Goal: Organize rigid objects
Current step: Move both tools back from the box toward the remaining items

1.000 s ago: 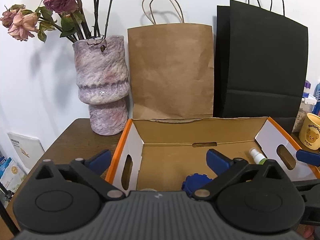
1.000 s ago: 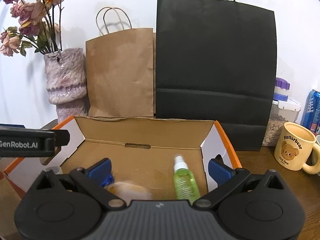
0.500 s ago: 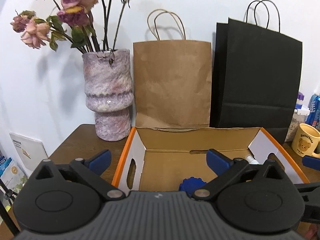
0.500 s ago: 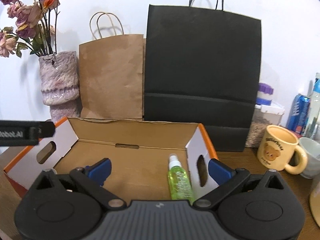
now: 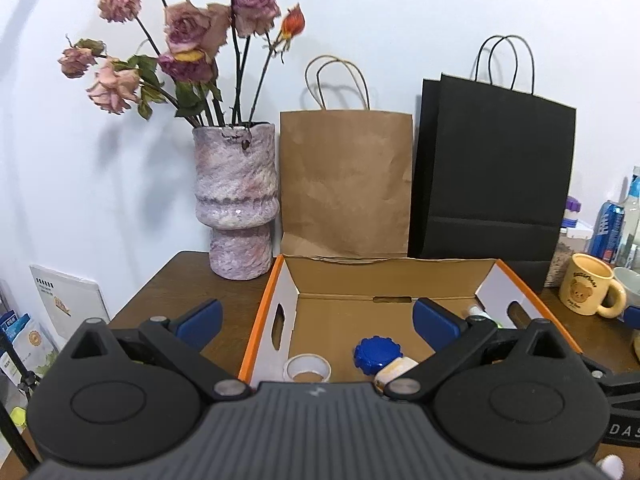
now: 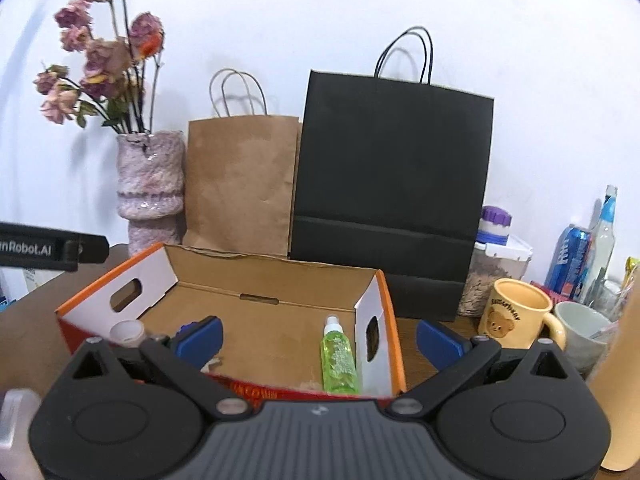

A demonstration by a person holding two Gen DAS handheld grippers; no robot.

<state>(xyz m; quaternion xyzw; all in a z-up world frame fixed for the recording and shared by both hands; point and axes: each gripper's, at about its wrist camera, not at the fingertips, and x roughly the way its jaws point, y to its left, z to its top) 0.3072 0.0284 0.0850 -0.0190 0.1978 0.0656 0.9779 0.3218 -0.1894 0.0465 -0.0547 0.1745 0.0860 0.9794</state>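
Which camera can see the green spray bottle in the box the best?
The right wrist view. There the green spray bottle lies in plain sight inside the box, near its right wall. In the left wrist view only its white tip peeks out behind a tong finger.

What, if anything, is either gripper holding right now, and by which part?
Nothing. The left gripper and right gripper are both open and empty above the cardboard box.
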